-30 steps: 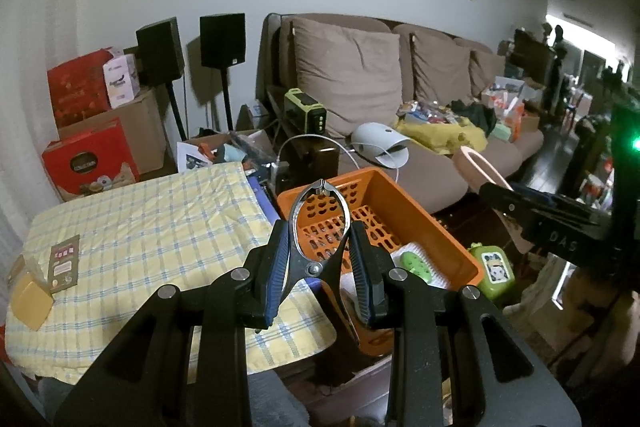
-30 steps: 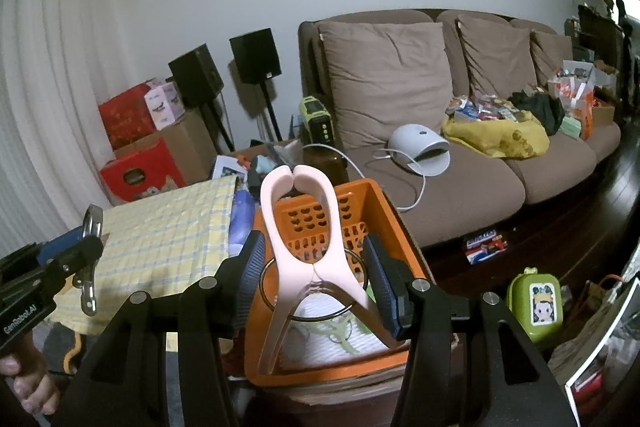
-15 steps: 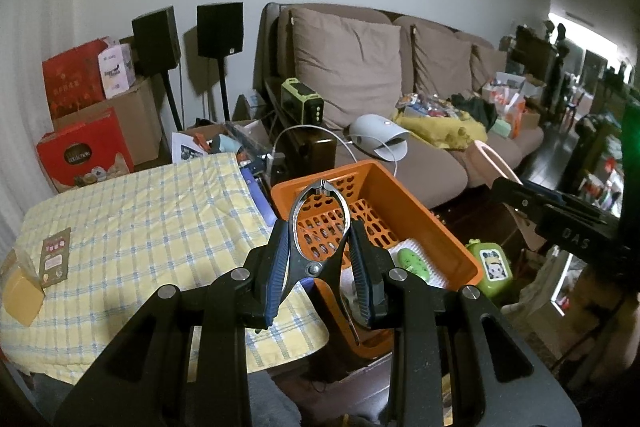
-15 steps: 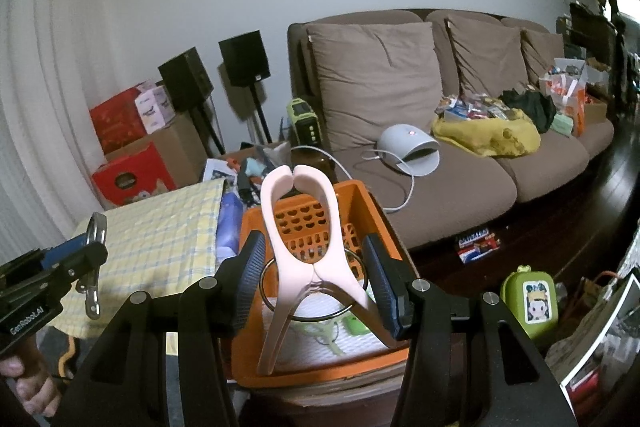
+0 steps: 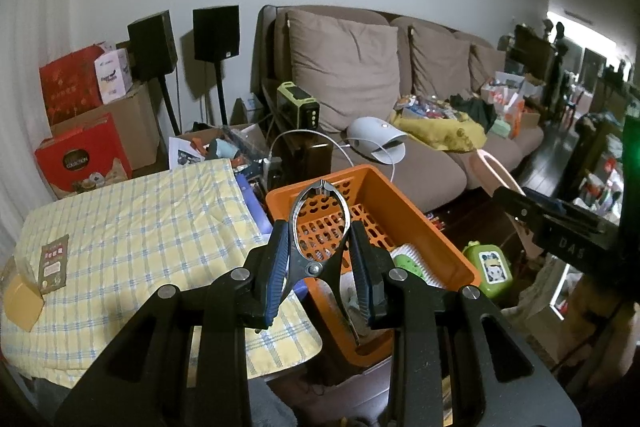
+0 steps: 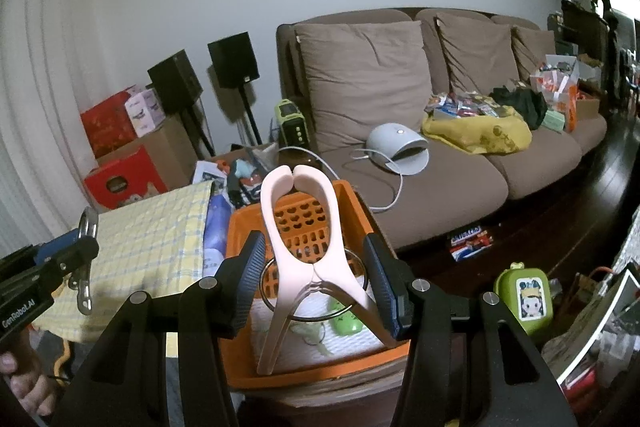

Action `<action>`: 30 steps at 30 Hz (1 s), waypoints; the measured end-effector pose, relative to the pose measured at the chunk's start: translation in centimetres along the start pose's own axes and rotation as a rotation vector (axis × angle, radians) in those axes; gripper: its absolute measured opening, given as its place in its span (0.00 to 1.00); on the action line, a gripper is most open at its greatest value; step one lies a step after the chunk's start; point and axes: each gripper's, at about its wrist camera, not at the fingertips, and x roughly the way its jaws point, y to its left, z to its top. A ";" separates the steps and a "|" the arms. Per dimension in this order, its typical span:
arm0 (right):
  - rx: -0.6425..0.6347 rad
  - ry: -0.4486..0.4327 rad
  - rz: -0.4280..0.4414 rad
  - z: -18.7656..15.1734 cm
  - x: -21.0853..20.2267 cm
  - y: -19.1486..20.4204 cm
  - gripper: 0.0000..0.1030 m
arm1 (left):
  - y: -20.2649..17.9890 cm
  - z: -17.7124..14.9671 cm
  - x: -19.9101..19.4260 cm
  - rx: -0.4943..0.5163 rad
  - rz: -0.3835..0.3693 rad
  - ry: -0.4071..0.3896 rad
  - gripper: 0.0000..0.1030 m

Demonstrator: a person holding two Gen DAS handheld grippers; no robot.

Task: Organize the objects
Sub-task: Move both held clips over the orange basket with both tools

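Note:
My left gripper (image 5: 318, 233) is shut on a metal spring clip (image 5: 311, 269) with black handles, held upright over the near left corner of the orange basket (image 5: 400, 201). My right gripper (image 6: 314, 243) is shut on a large pink plastic peg (image 6: 318, 281), whose closed tip points up above the same basket (image 6: 320, 371). The right wrist view shows the left gripper (image 6: 86, 243) at the far left with the metal clip (image 6: 84, 291) hanging in it. In the left wrist view the right gripper (image 5: 552, 227) is at the right, and part of the pink peg (image 5: 496, 171) shows.
The basket holds a white cloth (image 6: 348, 343) and a green item (image 6: 346, 325). A table with a yellow checked cloth (image 5: 132, 227) stands to its left. Behind are a brown sofa (image 5: 400, 163), speakers (image 5: 216, 33) and boxes (image 5: 84, 159). A green case (image 6: 528, 295) lies on the floor.
Both grippers keep the same grip on their clips. The views have drifted only slightly over the basket.

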 end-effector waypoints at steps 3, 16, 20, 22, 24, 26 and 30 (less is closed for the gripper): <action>-0.004 0.004 -0.010 -0.1 0.1 -0.1 0.50 | -0.2 0.1 0.1 0.005 0.017 -0.006 0.27; -0.005 0.016 -0.007 -0.1 0.8 -0.1 0.50 | -1.3 0.0 0.4 0.034 0.023 -0.017 0.27; 0.003 0.020 -0.007 -0.2 0.8 -0.2 0.50 | -1.5 -0.1 0.8 0.037 0.033 -0.011 0.27; 0.009 0.022 -0.009 -0.3 0.9 -0.5 0.50 | -1.4 -0.1 1.2 0.029 0.046 -0.001 0.27; 0.016 0.026 -0.011 -0.3 1.1 -0.8 0.50 | -1.3 -0.1 1.4 0.021 0.043 0.003 0.27; 0.024 0.029 -0.013 -0.4 1.2 -1.1 0.50 | -1.3 -0.3 1.7 0.016 0.043 0.006 0.27; 0.027 0.030 -0.013 -0.5 1.3 -1.4 0.50 | -1.4 -0.8 2.4 0.015 0.036 0.022 0.27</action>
